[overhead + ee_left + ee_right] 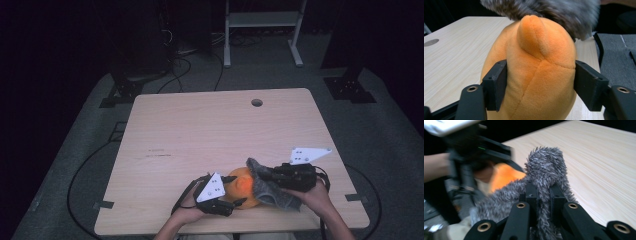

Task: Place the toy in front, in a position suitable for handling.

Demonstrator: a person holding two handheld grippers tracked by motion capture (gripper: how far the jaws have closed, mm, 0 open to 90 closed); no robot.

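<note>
Nearest the high camera, your left gripper (pixel 235 196) grasps the rounded orange plush toy (pixel 243 187) at the front edge of the pale wooden table (pixel 210 130). In the left gripper view its two black jaws press the toy's flanks, denting the soft fabric a little, with a stubby orange nub (pixel 532 35) rising above the seam. That hold is only a squeeze on stuffing, so I judge a sideways pull could let the toy squirm out or roll.

Moving right, the shaggy grey fabric piece (pixel 270 187) lies draped over the toy's right side and touches it. Your right gripper (pixel 265 176) is clenched on this fabric; in the right gripper view a twisted tuft (pixel 546 167) stands up between the jaws, which are pinched close together.

Risks, as I read them:
- You have only a tuft, so a hard tug may strip fibres or slip free rather than shift the whole piece.
- Both grippers sit close together near the table's front edge; if either lets go, the toy may tumble off toward you.
- The cables (pixel 185 197) trail beside your hands and could snag a wrist turn.
</note>
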